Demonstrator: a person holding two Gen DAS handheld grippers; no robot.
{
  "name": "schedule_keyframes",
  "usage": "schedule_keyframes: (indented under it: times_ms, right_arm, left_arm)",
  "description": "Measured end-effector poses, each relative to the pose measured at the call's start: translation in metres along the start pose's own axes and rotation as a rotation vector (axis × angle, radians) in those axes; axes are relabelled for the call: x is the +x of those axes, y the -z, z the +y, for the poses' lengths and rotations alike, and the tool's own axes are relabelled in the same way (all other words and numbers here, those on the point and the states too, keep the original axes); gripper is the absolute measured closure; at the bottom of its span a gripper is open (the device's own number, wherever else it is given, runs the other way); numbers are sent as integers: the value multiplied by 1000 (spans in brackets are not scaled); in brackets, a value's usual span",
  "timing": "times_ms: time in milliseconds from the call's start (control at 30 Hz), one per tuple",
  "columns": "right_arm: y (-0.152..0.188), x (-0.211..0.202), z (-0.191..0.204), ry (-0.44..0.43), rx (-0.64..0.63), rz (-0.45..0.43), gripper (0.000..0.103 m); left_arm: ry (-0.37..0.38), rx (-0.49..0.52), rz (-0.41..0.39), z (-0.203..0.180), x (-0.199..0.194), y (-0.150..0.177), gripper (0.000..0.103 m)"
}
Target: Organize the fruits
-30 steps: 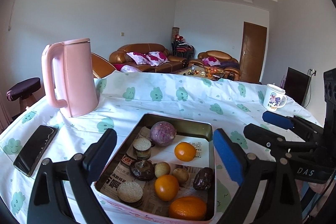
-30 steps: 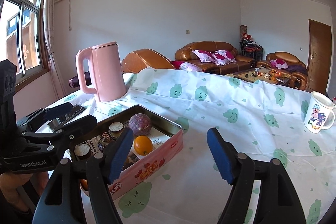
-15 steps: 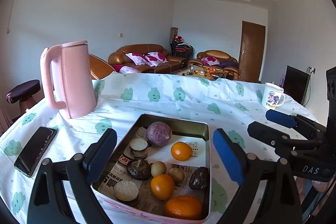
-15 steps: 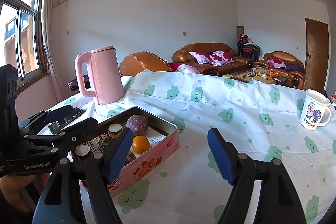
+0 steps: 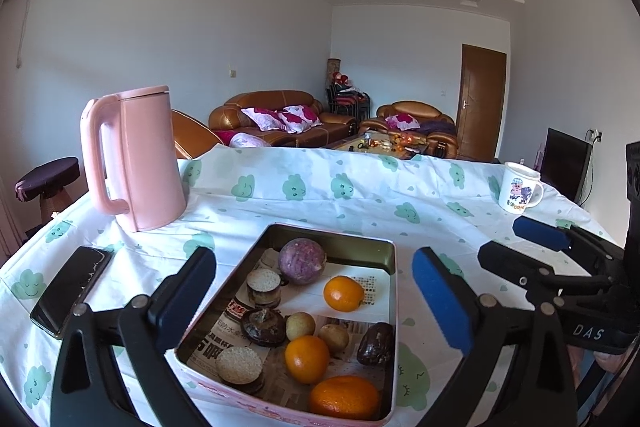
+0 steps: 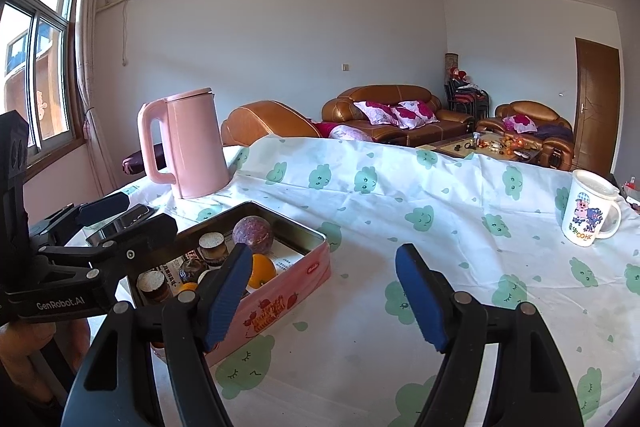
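While kettle (image 5: 134, 159) stands behind tin (image 5: 352, 239), phone (image 5: 70, 291) lies beside

**Where things lie on the table**

In the left wrist view the tin (image 5: 390, 259) sits low at centre on the tablecloth (image 5: 320, 195). Inside it, a round fruit (image 5: 302, 261) lies at the back, three oranges (image 5: 307, 359) toward the right and front, and biscuits (image 5: 239, 365) along the left. The kettle (image 5: 136, 157) stands at upper left behind the tin, the phone (image 5: 72, 291) at far left, and the mug (image 5: 519, 193) at far right.
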State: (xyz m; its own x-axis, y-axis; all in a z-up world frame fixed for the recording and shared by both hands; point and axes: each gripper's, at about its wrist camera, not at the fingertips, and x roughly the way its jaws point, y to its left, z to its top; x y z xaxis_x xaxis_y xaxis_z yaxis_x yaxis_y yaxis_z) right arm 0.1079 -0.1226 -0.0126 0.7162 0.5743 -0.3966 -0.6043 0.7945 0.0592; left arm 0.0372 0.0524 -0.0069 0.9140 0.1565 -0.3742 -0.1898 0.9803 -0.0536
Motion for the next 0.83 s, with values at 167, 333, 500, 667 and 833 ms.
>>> schedule_keyframes:
  times_ms: [167, 333, 500, 667, 833]
  right_arm:
    - [-2, -8, -3, 23, -11, -28, 28]
    - [-1, -12, -4, 31, -12, -39, 28]
    - [3, -12, -6, 32, -13, -35, 27]
    - [7, -13, -10, 39, -6, -32, 27]
    - [9, -12, -18, 52, -3, -21, 27]
  left_arm:
    - [-24, -8, -16, -2, -4, -3, 0]
    - [-43, 3, -19, -7, -5, -4, 0]
    - [-28, -1, -15, -9, -5, -3, 0]
    - [-18, 3, -12, -10, -4, -2, 0]
    - [9, 14, -8, -14, -6, -2, 0]
